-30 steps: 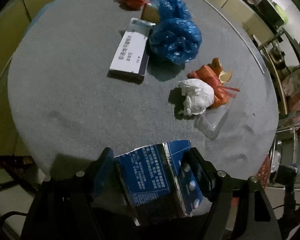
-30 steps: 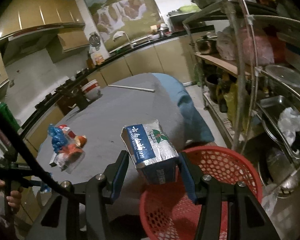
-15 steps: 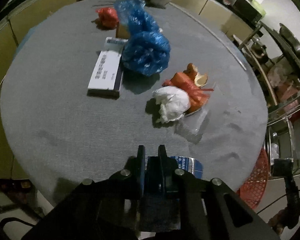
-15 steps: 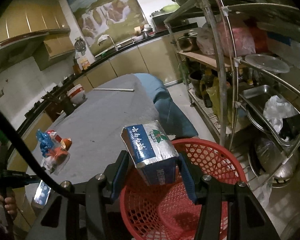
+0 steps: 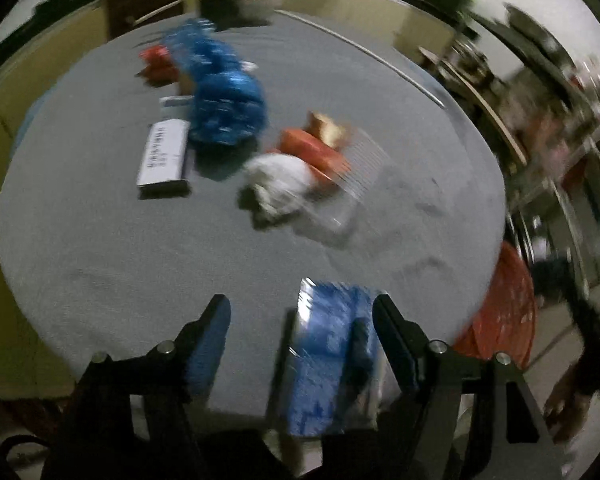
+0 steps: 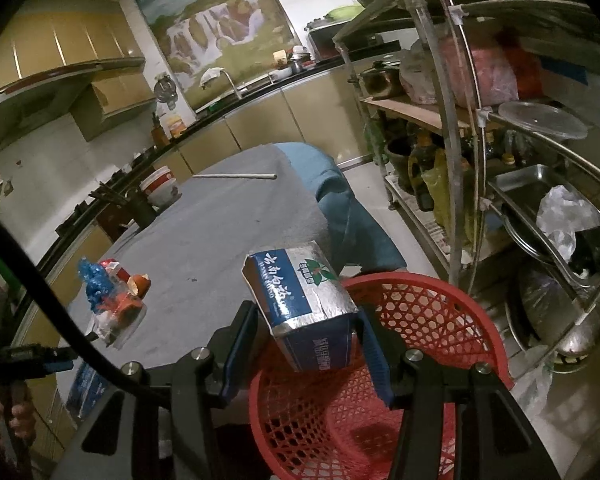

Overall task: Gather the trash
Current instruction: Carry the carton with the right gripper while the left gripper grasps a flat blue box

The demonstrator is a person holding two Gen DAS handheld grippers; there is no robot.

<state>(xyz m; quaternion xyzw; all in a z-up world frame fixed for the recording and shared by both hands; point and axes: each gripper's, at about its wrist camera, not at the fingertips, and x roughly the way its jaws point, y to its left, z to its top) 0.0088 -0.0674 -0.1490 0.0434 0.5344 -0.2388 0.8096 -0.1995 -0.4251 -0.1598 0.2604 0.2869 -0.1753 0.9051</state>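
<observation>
Left gripper [image 5: 302, 340] jaws opening; flattened blue carton [image 5: 332, 360] between them, against one finger only, at near edge of worktop [image 5: 120, 248]. Right gripper [image 6: 306, 344] clamped on silver-blue box [image 6: 300, 296], above red basket [image 6: 432, 312]. Farther on worktop: white wad [image 5: 280, 180], orange wrapper [image 5: 314, 152], white box [image 5: 163, 152], blue bag [image 5: 226, 108].
</observation>
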